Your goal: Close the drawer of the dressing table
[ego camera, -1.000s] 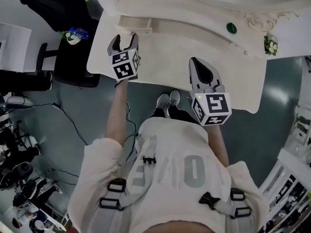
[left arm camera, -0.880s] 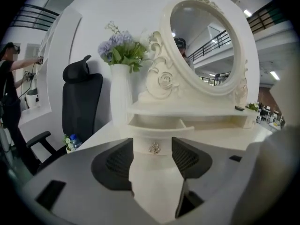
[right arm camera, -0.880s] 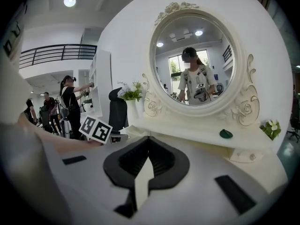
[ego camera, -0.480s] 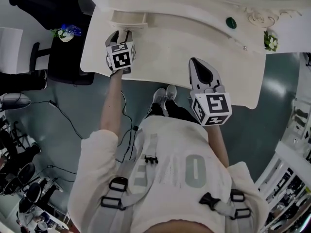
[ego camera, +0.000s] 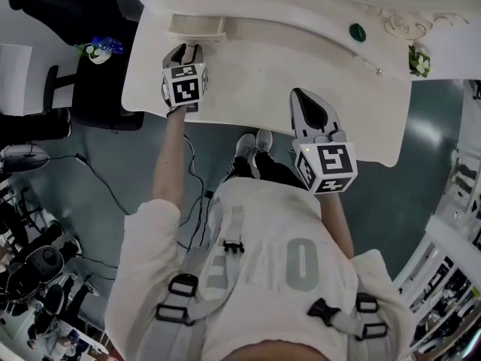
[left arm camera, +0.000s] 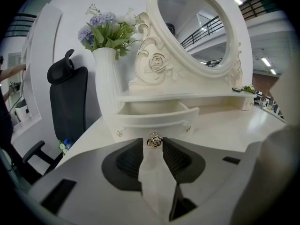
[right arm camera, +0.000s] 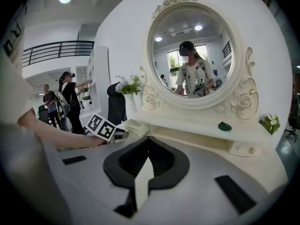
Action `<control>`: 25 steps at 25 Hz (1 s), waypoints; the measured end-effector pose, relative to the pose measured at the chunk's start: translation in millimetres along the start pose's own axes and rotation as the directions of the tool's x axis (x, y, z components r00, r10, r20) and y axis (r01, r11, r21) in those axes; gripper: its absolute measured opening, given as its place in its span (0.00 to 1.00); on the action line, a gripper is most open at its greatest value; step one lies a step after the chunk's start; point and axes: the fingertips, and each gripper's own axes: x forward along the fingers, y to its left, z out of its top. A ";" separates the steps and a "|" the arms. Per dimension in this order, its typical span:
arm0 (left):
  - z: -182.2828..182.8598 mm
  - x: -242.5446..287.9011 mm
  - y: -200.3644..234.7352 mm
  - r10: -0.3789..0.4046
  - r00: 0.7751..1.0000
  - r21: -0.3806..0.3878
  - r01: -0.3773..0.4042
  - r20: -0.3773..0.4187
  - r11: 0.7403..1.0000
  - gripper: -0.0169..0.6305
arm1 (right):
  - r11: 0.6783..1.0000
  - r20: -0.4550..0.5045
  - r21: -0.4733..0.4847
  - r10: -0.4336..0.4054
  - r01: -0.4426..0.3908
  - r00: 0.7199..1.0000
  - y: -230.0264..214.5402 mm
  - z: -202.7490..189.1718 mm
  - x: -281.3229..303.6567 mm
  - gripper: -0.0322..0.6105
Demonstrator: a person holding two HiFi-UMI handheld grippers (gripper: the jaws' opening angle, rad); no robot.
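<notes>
Head view puts your left gripper (ego camera: 186, 51) at the left end of the dressing table (ego camera: 301, 59), nose-on to the small drawer (ego camera: 197, 27), which stands pulled out from under the mirror shelf. In the left gripper view its jaws have just been closing and sit about half apart, with the drawer's metal knob (left arm camera: 153, 141) between their tips. A sliver of gap shows beside the knob, so I judge it not yet pinched. From here the risk is a crooked push: press on the knob off-centre or at a slant and the drawer could rack in its slot and jam, or the tips could slide off the rounded knob and strike the drawer front. The tall vase (left arm camera: 107, 86) stands near the drawer's left side, so a sideways slip could tip it. Further right, your right gripper (ego camera: 302, 100) hovers over the tabletop with jaws together on nothing, well apart from the drawer
</notes>
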 end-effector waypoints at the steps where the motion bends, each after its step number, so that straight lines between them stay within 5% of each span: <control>1: -0.2 0.3 -0.7 -0.003 1.000 0.003 0.003 -0.001 1.000 0.24 | 1.000 -0.002 0.001 -0.001 0.001 1.000 -0.6 -0.3 0.1 0.06; 25: 0.6 8.2 0.2 -0.028 0.999 0.018 0.028 -0.023 0.999 0.19 | 1.000 -0.022 0.002 0.019 -0.019 1.000 0.9 -2.5 13.0 0.06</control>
